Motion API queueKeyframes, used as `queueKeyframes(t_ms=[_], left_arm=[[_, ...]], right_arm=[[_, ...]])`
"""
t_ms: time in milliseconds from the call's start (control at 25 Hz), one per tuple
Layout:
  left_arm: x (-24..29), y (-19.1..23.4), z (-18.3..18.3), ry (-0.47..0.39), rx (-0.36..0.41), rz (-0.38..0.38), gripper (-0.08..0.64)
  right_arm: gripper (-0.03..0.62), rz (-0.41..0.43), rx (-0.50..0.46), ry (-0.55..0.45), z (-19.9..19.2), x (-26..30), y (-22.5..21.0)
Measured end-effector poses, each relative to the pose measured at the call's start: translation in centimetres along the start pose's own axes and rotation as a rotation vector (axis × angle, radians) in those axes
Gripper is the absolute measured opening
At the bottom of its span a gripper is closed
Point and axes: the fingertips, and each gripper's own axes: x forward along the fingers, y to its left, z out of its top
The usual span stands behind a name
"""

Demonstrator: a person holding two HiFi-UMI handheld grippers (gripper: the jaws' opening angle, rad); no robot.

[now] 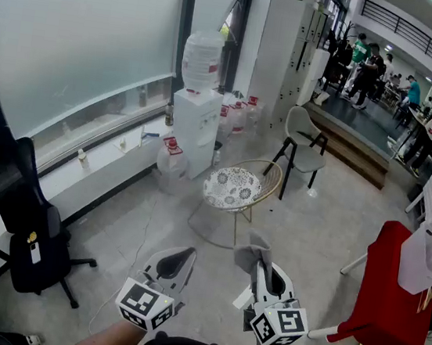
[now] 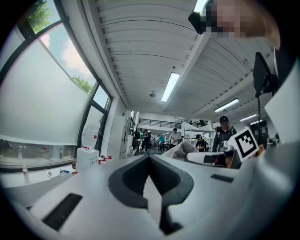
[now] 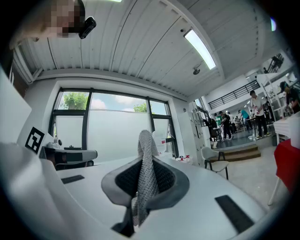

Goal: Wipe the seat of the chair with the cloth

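Ahead at 12 o'clock, noted round wire chair [image 1: 237,188], well apart from grey cloth [image 1: 251,251]. Found right gripper [image 1: 261,264] clamped tight on that cloth. Logged left gripper [image 1: 183,252] at its 9 o'clock, closed on nothing.

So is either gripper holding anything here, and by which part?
The right gripper pinches a grey knitted cloth at a bunched fold, its end poking past the jaw tips. The left gripper is shut on nothing.
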Motion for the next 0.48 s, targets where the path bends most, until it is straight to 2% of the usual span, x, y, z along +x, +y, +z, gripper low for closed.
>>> queueKeyframes(t_ms=[480], left_arm=[[-0.90,0.21,-0.02,-0.001,0.003,0.009,0.006]], right_arm=[[0.023,0.007,0.000,0.000,0.00,-0.28,0.88]])
